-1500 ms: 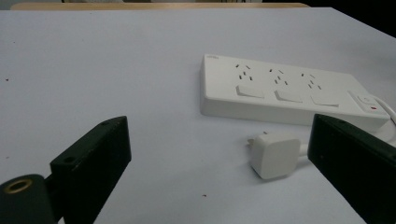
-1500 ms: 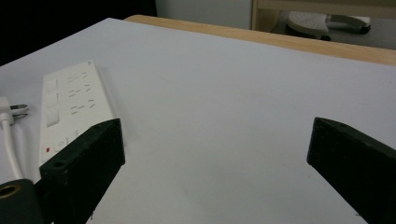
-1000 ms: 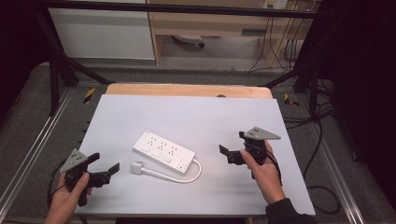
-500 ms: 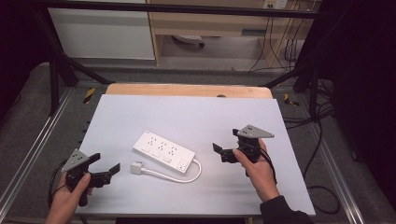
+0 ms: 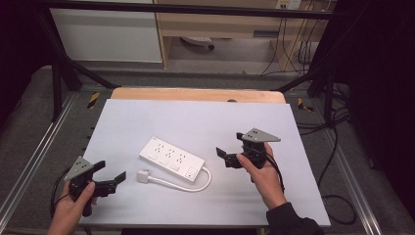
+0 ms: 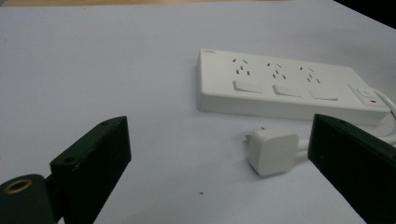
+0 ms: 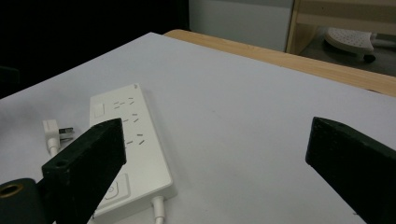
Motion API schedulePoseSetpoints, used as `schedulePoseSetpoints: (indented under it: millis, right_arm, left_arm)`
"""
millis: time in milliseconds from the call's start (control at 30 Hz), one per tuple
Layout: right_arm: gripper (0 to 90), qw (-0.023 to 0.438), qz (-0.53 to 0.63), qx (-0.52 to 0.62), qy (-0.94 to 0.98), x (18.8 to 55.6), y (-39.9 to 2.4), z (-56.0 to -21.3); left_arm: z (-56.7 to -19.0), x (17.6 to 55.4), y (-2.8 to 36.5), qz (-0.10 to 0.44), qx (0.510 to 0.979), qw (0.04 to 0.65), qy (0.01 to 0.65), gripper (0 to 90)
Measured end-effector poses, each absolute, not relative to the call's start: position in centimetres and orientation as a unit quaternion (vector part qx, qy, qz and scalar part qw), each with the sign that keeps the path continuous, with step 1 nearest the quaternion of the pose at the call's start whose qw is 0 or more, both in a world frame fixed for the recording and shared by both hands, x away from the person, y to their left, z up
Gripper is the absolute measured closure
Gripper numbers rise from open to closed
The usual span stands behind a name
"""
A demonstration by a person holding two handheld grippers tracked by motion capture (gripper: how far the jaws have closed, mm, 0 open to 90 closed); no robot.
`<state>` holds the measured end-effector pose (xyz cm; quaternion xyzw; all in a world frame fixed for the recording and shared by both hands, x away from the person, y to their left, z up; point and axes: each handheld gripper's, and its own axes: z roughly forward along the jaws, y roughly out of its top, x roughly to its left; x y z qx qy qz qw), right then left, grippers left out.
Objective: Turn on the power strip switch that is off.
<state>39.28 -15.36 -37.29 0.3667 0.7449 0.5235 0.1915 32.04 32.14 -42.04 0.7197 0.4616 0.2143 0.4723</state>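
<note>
White power strip [image 5: 171,159] (black jaws)

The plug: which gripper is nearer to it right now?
Left. The left gripper sits just beside the plug, jaws open toward it. The right gripper hangs past the power strip's far end, also open.
</note>
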Motion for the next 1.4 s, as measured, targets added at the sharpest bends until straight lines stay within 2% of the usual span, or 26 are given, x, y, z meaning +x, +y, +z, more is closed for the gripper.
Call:
schedulePoseSetpoints:
  millis: [1167, 1267, 1333, 1400]
  right_arm:
    - [4.9, 0.167, 0.539, 0.341, 0.752, 39.4, -10.6, -38.2]
    - [7.7, 0.165, 0.54, 0.34, 0.752, 39.3, -10.5, -38.3]
    - [15.0, 0.165, 0.542, 0.335, 0.753, 39.2, -10.3, -38.4]
    - [18.1, 0.166, 0.542, 0.333, 0.753, 39.2, -10.2, -38.5]
  left_arm:
    - [-42.2, 32.1, 32.0, 0.21, 0.726, 0.467, 0.459, 6.1]
    - [-42.2, 32.1, 32.0, 0.21, 0.727, 0.466, 0.459, 6.1]
    - [-42.2, 32.1, 32.0, 0.21, 0.727, 0.466, 0.459, 6.1]
    - [-42.2, 32.1, 32.0, 0.21, 0.728, 0.464, 0.459, 6.0]
